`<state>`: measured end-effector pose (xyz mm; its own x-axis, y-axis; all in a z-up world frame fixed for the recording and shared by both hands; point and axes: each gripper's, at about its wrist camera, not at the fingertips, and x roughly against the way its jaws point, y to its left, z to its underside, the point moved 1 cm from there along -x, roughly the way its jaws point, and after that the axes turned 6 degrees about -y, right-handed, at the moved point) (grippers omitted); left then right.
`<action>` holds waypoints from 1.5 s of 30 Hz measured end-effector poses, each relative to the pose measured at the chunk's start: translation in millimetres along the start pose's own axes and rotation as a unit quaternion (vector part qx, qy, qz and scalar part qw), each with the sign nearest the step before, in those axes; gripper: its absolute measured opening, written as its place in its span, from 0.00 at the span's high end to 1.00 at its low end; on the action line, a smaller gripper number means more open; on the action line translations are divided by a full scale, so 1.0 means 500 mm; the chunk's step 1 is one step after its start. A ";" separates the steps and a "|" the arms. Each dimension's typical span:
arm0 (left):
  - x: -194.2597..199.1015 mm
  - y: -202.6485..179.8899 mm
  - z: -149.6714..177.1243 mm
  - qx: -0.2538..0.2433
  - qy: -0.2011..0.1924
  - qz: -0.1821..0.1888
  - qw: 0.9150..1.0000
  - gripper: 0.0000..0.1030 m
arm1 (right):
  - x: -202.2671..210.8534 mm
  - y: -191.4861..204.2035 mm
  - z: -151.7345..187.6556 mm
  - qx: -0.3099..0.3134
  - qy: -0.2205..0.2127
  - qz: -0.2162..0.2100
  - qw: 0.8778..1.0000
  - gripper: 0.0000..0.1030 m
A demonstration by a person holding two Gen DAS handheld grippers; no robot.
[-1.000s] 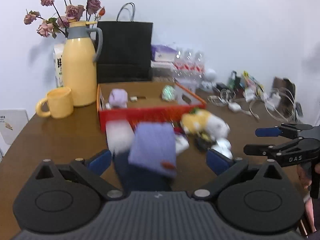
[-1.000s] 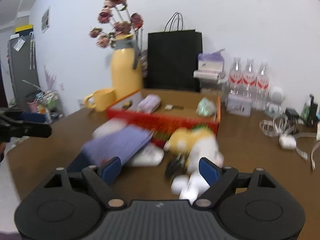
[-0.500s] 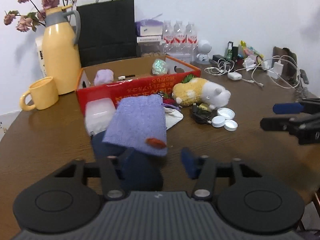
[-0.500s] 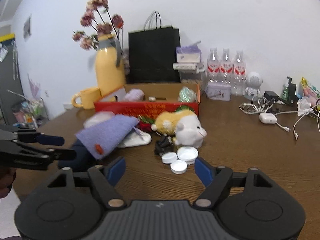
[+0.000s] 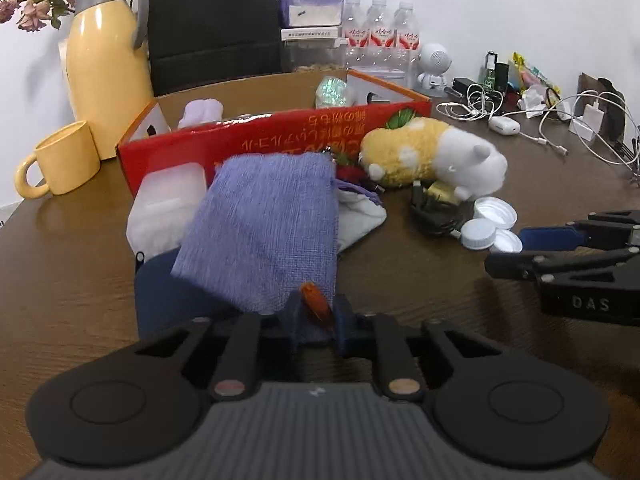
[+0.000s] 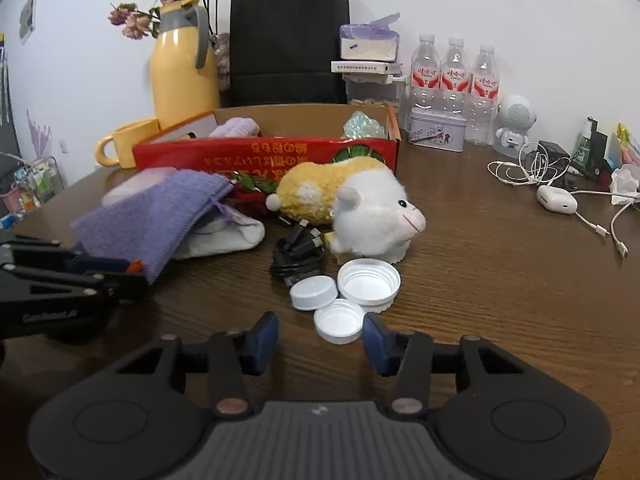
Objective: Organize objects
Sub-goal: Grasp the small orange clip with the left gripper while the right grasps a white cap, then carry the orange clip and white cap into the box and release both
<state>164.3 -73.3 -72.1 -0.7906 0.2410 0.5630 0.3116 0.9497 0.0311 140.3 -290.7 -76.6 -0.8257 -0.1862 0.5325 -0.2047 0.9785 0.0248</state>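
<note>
The left gripper [image 5: 316, 320] is clamping down on the near edge of the purple cloth [image 5: 264, 232], right by its small orange tag [image 5: 316, 306]. The cloth is draping over a dark blue pouch [image 5: 160, 292] and a clear plastic box [image 5: 168, 208], near the red box [image 5: 280, 144] on the table [image 5: 72, 272]. Over on the right, the right gripper [image 6: 320, 340] is hanging open, fingers spread either side of the nearest of three white caps [image 6: 339, 320]. Just beyond the caps, a black cable [image 6: 298, 254] is lying bundled beside the plush toy [image 6: 352, 200]. Far left, the yellow jug [image 6: 182, 76] and mug [image 6: 126, 144] are standing by the red box.
</note>
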 end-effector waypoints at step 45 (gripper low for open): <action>-0.029 0.185 -0.278 0.076 -0.032 0.100 0.992 0.86 | -0.052 0.033 -0.291 0.051 -0.052 -0.113 0.991 0.73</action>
<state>277.7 -16.7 37.3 -0.7546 0.4345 0.4917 0.3858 0.8999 -0.2032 235.0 -256.9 32.9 -0.8011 -0.4130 0.4333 -0.4386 0.8976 0.0446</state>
